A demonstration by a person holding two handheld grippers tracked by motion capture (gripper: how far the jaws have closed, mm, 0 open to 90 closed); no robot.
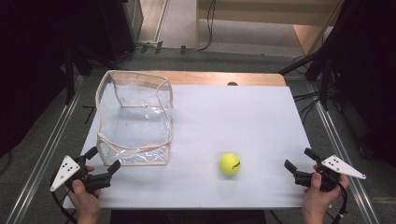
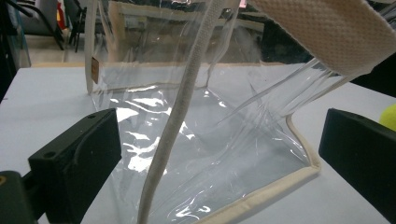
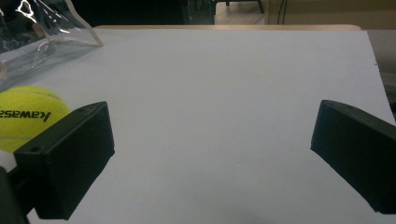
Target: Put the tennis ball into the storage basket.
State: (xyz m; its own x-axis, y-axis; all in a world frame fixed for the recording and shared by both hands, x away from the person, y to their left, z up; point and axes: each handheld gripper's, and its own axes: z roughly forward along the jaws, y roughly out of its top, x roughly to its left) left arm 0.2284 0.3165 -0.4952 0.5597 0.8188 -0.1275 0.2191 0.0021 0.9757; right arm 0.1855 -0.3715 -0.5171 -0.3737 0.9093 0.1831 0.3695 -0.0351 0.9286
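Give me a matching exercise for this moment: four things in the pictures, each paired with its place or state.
1. yellow tennis ball
2. clear plastic bag with beige trim
3. left tool
4. right tool

a. open, at the table's right edge
b. stands open-topped at the table's left
c. open, near the bag's front corner
d. lies on the white table between the two tools

Pairs: 1-d, 2-b, 3-c, 4-a

White-topped table [image 1: 261, 116]: clear plastic bag [image 1: 135, 119] by left edge, yellow tennis ball [image 1: 229, 164] near front edge.
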